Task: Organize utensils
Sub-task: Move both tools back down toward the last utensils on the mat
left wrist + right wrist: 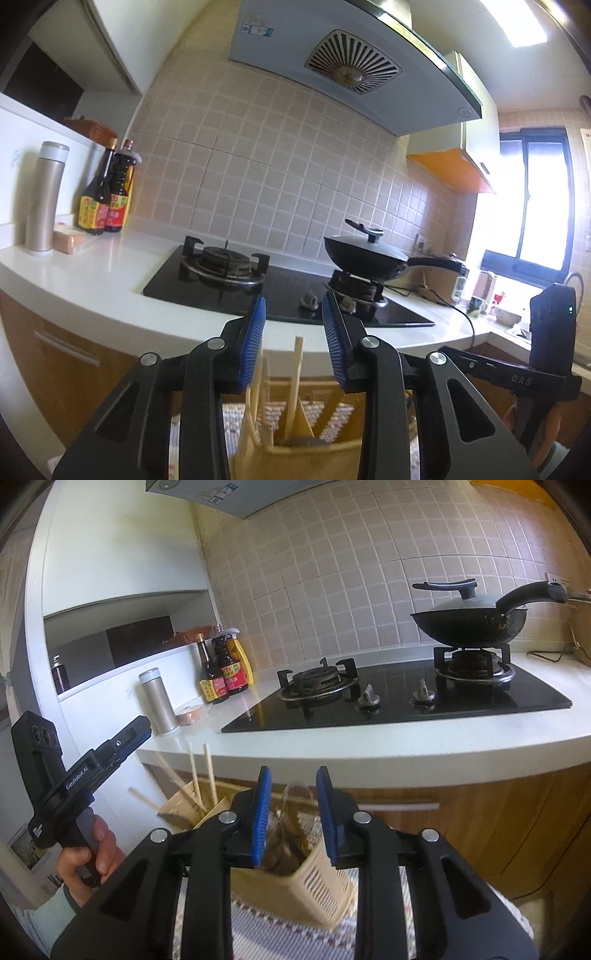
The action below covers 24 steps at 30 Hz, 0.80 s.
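My left gripper is open and empty, held above a beige holder with wooden chopsticks standing in it. My right gripper is open and empty above a beige slotted utensil basket that holds blurred clear and brown items. In the right wrist view the chopstick holder sits to the left with several chopsticks leaning out. The left gripper body shows at the left, held by a hand.
A white counter carries a black gas hob with a lidded wok on the right burner. Sauce bottles and a metal flask stand at the left. A woven mat lies under the basket. Wooden cabinet doors are below.
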Available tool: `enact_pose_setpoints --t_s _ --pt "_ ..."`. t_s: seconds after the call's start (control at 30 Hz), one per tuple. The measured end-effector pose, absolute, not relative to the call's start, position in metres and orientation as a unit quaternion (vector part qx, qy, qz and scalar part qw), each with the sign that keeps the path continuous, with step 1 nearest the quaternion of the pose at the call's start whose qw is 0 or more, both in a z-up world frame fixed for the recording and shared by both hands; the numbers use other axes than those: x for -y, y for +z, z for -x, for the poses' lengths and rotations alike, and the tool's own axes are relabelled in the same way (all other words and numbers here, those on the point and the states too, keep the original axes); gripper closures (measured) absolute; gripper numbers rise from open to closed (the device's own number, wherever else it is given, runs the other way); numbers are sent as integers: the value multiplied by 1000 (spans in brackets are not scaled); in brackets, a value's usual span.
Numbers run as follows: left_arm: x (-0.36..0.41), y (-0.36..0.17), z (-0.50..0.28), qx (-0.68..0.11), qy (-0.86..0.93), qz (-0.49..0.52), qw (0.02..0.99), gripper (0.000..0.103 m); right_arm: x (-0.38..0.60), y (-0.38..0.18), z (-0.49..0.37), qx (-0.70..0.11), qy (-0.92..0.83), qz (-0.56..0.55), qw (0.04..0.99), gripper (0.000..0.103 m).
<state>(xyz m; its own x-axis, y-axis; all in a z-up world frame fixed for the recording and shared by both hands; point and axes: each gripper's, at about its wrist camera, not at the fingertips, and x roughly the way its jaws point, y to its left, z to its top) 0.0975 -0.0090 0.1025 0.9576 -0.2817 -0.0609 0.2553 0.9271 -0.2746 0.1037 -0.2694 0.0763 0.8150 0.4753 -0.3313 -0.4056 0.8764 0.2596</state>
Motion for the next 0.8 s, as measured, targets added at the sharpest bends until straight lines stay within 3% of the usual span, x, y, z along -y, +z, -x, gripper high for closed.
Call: enact_pose_setpoints --t_s 0.1,0.2,0.5,0.8 --pt "1 107 -74 -48 -141 150 977 57 275 77 -81 -202 237 -101 945 77" --pt "-3 114 -48 -51 -154 157 974 56 278 78 -53 -206 231 -96 946 55" --pt "18 103 -4 -120 -176 139 967 52 275 62 7 -269 176 -82 943 55" --pt "51 32 -7 -332 -187 125 916 52 264 12 16 -400 137 -88 902 55"
